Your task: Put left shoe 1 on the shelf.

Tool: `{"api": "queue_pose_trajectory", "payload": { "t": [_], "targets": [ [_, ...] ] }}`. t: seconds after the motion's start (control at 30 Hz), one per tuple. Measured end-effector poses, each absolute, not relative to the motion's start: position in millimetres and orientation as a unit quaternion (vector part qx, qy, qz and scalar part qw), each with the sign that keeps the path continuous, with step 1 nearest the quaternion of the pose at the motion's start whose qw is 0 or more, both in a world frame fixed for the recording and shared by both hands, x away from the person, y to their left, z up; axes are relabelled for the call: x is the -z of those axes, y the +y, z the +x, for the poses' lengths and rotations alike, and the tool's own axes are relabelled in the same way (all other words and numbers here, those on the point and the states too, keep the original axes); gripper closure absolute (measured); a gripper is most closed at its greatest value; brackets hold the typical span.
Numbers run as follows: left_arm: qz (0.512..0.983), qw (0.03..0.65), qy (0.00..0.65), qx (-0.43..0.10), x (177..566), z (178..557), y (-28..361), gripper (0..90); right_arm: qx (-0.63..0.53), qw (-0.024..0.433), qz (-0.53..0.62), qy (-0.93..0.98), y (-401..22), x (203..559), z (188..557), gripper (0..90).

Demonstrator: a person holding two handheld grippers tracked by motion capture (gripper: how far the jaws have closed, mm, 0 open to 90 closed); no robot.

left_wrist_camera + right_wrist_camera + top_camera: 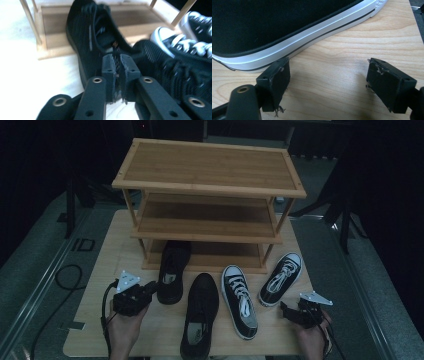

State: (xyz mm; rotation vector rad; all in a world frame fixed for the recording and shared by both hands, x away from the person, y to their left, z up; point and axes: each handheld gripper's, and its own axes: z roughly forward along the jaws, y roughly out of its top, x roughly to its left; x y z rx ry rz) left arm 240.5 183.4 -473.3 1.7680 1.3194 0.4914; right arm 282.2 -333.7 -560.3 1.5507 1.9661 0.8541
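A: Left gripper status?
B: Jaws pinched on heel collar of black mesh shoe, whose toe sits under the bamboo shoe rack.
A: Right gripper?
B: Jaws wide, nothing between them, beside black-and-white sneaker on the table.

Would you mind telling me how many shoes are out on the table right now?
4. One black shoe pokes its toe under the rack, a second black shoe lies in front, and two black-and-white sneakers, one in the middle and one right.
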Motion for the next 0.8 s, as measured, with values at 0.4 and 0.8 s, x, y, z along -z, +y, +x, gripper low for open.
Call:
{"api": "queue_pose_trajectory", "payload": {
  "t": [0.4, 0.8],
  "targets": [
    [0.735, 0.363, 0.539, -0.196, 515, 229, 161, 90.0, -0.313, 0.245, 0.568, 0.72, -334, 560, 282, 18.9],
    [0.759, 0.319, 0.534, -0.192, 538, 231, 143, 90.0, -0.313, 0.245, 0.568, 0.72, -334, 560, 282, 18.9]
  ]
}}
